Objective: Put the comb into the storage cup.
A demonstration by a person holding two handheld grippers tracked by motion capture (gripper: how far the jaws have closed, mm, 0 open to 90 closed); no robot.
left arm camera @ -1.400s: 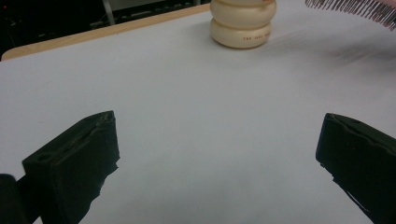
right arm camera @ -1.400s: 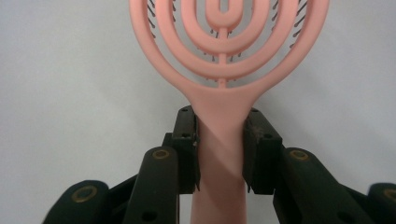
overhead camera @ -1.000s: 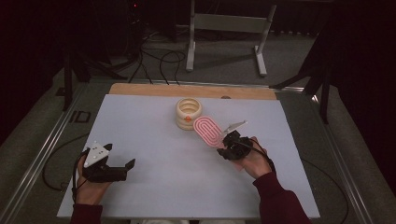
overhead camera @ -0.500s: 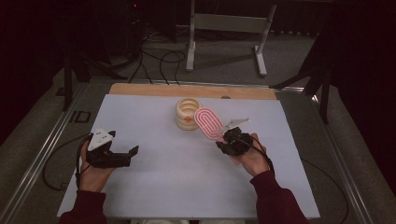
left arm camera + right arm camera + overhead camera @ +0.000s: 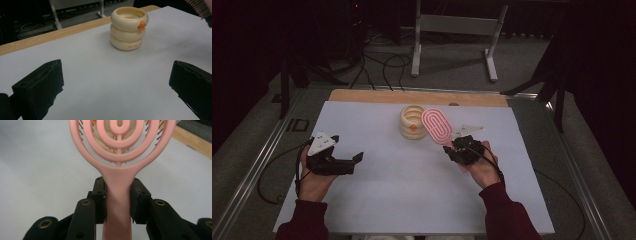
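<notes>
Up came my left gripper from the near edge of the bench, while my right gripper carried the pink brush closer to the cream cup, until the brush head hung just beside its rim. My right jaws were clamped on the brush's narrow neck, right below the head, one pad on each flat side, and the handle ran back between them. My left jaws stood wide apart with nothing in them, pointed at the cup across bare bench.

That brush looked light to me, a thin plastic thing, its open ringed head mostly air. I judged the handle stiff but smooth, so it could twist or slide in the pads if I tipped it fast. The neck was the right place to hold: narrow, solid, clear of the bristles. I reckoned the cup, three stacked rings with a small orange mark, was light and could tip if the brush head knocked it.
</notes>
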